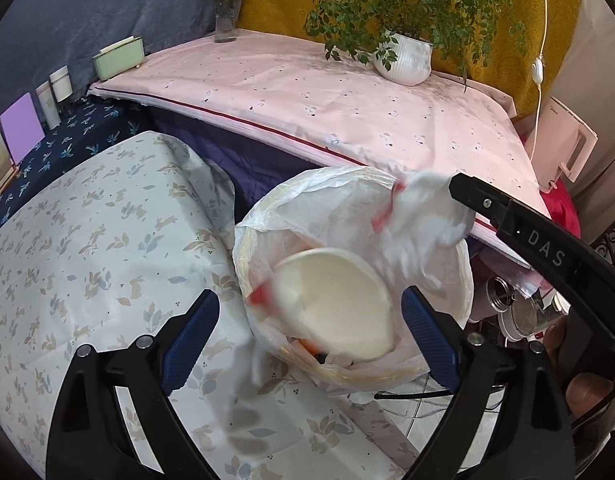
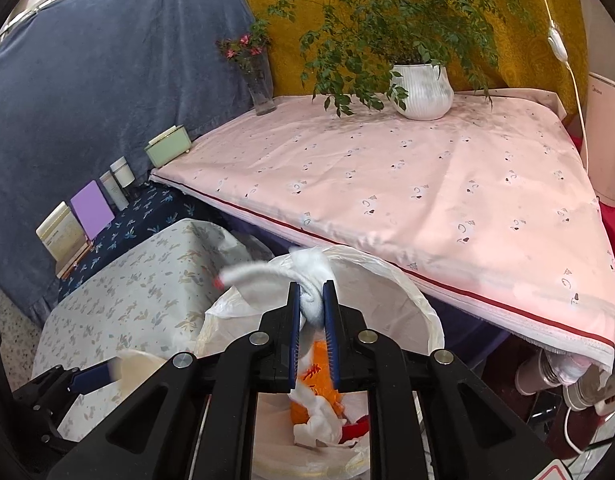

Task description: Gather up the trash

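- trash is showing in two loose pieces at this moment: a round white paper bowl blurring over the mouth of the lined bin, and a crumpled white tissue with red marks sitting between the right gripper pads.
- the left gripper is standing with its jaws wide apart on either side of the bowl, pads not pressing on it, so the bowl is looking free and on its way into the bin (a judgement from the blur and the gap).
- the right gripper is keeping its jaws nearly together on the tissue wad, above the bin; whether the pads are still biting or already easing off, i cannot tell for sure.
- handling, as i am judging it: the bowl is looking light and thin-walled, stiff enough at the rim but easy to crush, so the rim edge is the place to be pinching; the tissue is soft, near weightless and compressible, best taken at its bunched middle, and it is likely clinging to the ribbed pads on release.
- counting: one bowl, one held tissue, one bin with one plastic liner, two grippers; inside the bin i am seeing more white paper and something orange (not separable into a count).
- standing well apart on the pink-covered table: one potted plant, one vase of flowers.
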Motion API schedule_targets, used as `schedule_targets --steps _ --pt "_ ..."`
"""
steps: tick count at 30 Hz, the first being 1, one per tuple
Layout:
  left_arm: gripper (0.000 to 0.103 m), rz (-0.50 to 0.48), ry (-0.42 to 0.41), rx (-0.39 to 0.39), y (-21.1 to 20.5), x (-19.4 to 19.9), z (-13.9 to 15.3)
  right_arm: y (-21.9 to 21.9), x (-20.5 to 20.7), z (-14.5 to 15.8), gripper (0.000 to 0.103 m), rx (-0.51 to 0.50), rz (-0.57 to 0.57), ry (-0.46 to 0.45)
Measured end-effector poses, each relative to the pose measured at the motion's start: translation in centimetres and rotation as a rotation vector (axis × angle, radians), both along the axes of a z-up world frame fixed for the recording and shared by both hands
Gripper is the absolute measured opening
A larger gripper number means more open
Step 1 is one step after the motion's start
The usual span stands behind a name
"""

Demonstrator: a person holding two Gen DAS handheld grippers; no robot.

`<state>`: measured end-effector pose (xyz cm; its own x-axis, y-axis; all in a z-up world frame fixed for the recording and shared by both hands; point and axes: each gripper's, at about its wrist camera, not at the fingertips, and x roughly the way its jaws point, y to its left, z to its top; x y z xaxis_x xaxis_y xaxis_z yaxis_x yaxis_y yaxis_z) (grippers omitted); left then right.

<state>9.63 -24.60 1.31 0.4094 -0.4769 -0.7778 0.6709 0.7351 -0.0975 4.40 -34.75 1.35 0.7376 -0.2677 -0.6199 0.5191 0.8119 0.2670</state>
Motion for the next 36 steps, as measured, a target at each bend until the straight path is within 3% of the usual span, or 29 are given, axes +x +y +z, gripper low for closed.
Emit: schedule_targets --steps 10,24,36 --pt "0.089 0.042 -0.004 0.006 0.9 0.3 -0.1 0.1 -0.4 0.3 0.028 -0.019 0.005 0.000" --pt "0.089 0.094 -0.038 0.006 3.0 -0.1 0.8 2.2 -1.7 1.1 0.039 -0.101 0.035 0.046" --pt "0.089 0.142 -0.064 0.021 5.5 -1.3 1.3 5.5 -2.8 1.0 0.042 -0.162 0.086 0.105"
